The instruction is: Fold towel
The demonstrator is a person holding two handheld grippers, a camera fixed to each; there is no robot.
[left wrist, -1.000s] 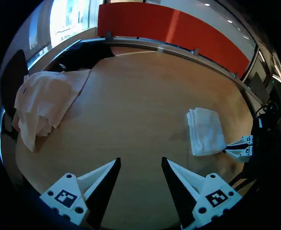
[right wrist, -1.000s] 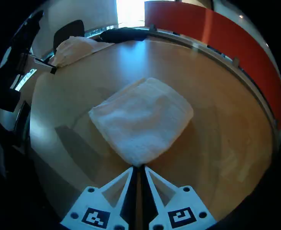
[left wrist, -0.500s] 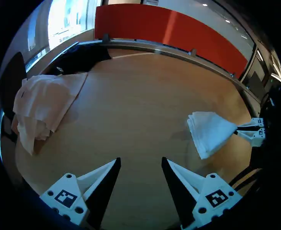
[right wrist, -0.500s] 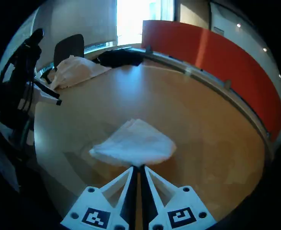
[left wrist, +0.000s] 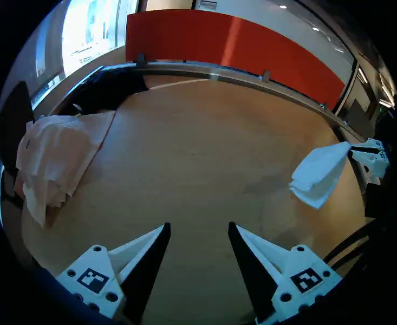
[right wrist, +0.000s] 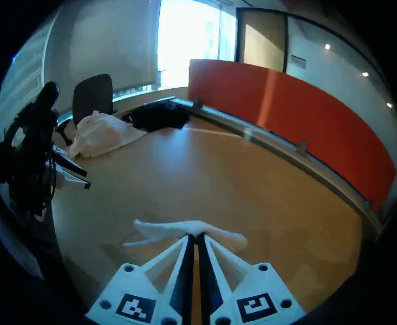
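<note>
We note: folded white cloth towel (left wrist: 318,172) hangs above light wooden table (left wrist: 198,141), right side, corner pinched in right gripper (right wrist: 197,238); left gripper (left wrist: 198,226) fingers spread, empty. We judge it light, limp; grip corners.

The tabletop (left wrist: 198,141) is a broad sheet of light wood with a curved outline, mostly bare and glossy under the window light. Near its far left corner in the left gripper view lies a heap of crumpled pale towels (left wrist: 52,151), one part draping over the edge. Just beyond the heap, against the far edge, rests a dark bundle (left wrist: 109,89). A metal rail (left wrist: 225,76) borders the far side, below a red partition (left wrist: 225,43).
</note>
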